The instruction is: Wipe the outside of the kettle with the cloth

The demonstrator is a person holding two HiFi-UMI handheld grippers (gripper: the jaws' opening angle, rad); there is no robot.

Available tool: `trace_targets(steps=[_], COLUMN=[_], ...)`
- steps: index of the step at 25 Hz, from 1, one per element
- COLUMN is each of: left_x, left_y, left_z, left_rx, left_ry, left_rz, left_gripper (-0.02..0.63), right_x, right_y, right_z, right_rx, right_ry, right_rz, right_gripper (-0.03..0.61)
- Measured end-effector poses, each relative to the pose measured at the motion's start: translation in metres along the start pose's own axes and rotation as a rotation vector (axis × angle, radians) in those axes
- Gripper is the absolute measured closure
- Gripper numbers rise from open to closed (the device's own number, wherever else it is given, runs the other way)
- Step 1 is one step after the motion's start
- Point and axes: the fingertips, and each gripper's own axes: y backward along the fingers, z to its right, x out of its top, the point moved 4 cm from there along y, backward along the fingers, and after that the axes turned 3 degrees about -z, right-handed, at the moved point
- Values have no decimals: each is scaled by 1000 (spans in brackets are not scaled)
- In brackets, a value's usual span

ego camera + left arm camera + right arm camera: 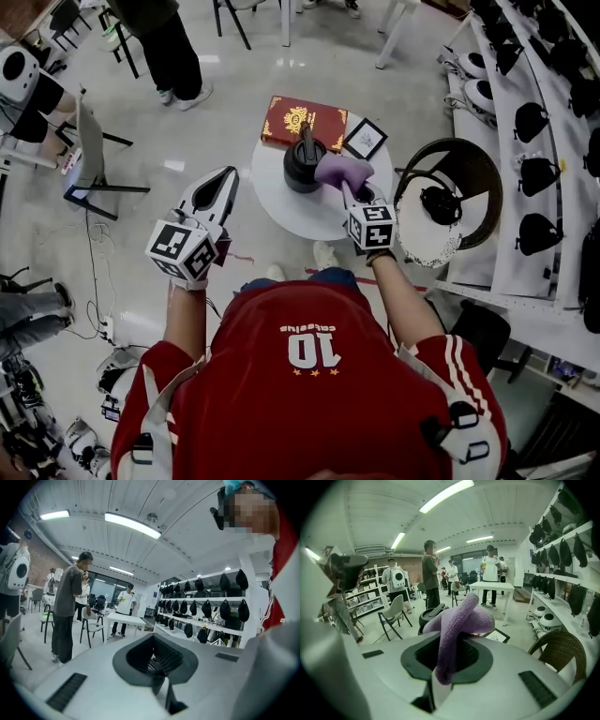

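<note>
Now, your right gripper point(349, 193) point(449, 665): jaws clamped on the purple cloth point(341, 172) point(459, 620), which bunches up out of them in a thick fold and droops over the front.
Cloth against kettle: from the head view the wad sits right up on the right flank of the black kettle point(302, 165) point(430, 614), and they look to be touching; your right gripper view has the kettle's lid and handle peeking out just behind the cloth.
Kettle's spot: upright on the round white table point(281, 214), towards its far edge, a little left of the middle.
Your left gripper point(228, 178) point(157, 663): jaws drawn together with nothing between them, held up off the table's left edge, well apart from the kettle and pointing out into the room.
Red book point(305, 122): flat on the table's far edge, just behind the kettle, partly overhanging.
Framed picture point(366, 139) point(499, 635): at the far right edge, just beside the cloth.
Wicker chair point(473, 173) point(558, 652): on the floor, close off the table's right edge.
</note>
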Motion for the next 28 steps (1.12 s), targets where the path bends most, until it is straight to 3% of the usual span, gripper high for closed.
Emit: trace_targets(steps=[14, 28], left_x=[4, -4], left_y=[-27, -23], left_z=[10, 6], left_rx=[160, 313], left_ry=[11, 30], left_rz=[3, 1], left_gripper=[606, 606], right_x=[37, 74], right_y=[-43, -89], right_z=[53, 67], right_rx=[99, 181], right_ry=[56, 117], right_rz=[0, 22], right_gripper=[520, 520])
